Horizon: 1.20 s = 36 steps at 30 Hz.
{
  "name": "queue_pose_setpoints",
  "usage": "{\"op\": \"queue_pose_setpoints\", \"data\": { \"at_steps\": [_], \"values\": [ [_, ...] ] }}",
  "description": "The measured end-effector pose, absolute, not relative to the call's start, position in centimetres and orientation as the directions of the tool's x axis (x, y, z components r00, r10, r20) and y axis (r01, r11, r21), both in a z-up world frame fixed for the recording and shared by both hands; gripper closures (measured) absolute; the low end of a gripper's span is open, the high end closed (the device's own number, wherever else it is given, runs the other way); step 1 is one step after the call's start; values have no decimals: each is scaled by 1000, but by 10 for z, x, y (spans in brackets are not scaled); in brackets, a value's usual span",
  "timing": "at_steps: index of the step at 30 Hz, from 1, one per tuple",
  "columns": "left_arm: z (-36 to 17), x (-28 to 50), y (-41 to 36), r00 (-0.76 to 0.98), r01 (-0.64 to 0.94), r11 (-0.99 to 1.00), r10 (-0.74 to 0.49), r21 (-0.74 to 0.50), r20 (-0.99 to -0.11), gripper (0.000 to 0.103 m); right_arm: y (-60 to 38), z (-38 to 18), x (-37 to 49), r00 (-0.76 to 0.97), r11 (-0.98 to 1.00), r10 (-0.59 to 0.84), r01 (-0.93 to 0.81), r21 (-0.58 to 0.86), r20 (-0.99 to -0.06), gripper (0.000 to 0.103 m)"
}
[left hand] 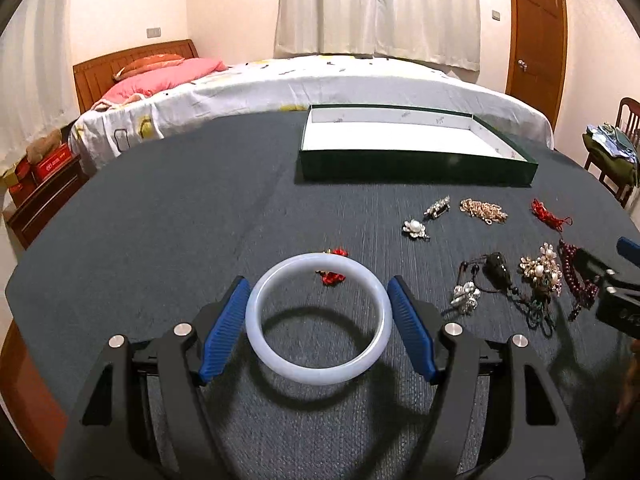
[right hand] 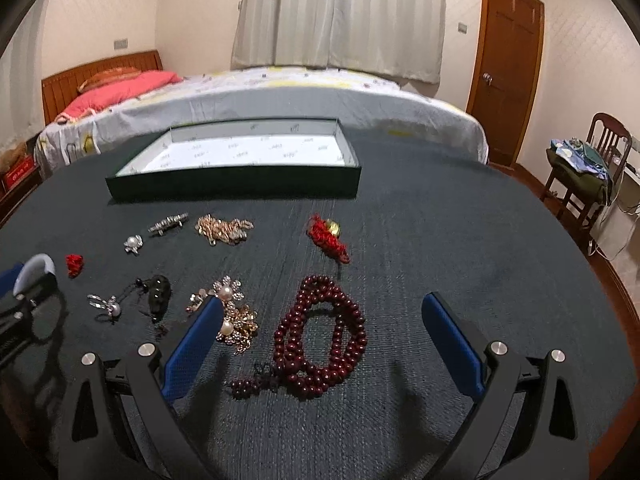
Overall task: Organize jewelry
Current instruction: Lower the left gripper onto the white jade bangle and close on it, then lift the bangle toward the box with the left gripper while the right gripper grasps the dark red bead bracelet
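Bangle, a pale ring lying flat between the left gripper fingers, which pinch its sides above the tabletop; the box lies far-right; right gripper fingers are spread.

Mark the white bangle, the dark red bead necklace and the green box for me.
white bangle (left hand: 320,376): left wrist view, near rim.
dark red bead necklace (right hand: 352,320): right wrist view, right side of loop.
green box (left hand: 416,168): left wrist view, front wall.
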<state>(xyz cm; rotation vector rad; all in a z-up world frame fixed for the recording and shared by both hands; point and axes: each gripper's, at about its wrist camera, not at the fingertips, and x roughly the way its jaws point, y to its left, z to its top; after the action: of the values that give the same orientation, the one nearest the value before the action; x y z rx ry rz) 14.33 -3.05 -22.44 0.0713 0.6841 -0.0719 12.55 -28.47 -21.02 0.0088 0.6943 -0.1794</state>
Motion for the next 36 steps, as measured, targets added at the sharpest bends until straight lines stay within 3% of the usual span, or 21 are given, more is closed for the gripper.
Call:
{"op": "queue_pose_setpoints", "data": {
  "at_steps": [7, 8, 9, 10, 19, 27, 29, 36],
  "values": [
    [-224, 148, -25, 768, 78, 997, -42, 28, -639, 34, -288, -217, 133, 719, 984, -163, 172, -53, -676, 8],
    [-224, 148, -24, 768, 76, 997, -41, 28, -639, 34, -288, -218, 134, 710, 984, -161, 172, -53, -685, 19],
    [-224, 149, -23, 767, 75, 997, -40, 28, -640, 34, -289, -220, 136, 702, 984, -160, 172, -53, -694, 37],
    [-225, 149, -23, 767, 75, 997, -40, 28, -641, 34, -291, -224, 138, 681, 984, -154, 174, -46, -716, 42],
    [-228, 149, -24, 761, 78, 996, -38, 34, -648, 34, -298, -230, 138, 657, 985, -106, 173, 13, -747, 43],
    [-225, 149, -24, 766, 67, 997, -33, 29, -642, 34, -296, -229, 128, 683, 989, -57, 140, 54, -728, 80],
    [-224, 149, -23, 768, 66, 997, -32, 29, -639, 34, -298, -228, 127, 690, 988, -49, 140, 66, -723, 85],
    [-220, 148, -23, 771, 65, 997, -32, 29, -636, 34, -298, -222, 122, 719, 987, -39, 137, 87, -694, 90]
  ]
}}
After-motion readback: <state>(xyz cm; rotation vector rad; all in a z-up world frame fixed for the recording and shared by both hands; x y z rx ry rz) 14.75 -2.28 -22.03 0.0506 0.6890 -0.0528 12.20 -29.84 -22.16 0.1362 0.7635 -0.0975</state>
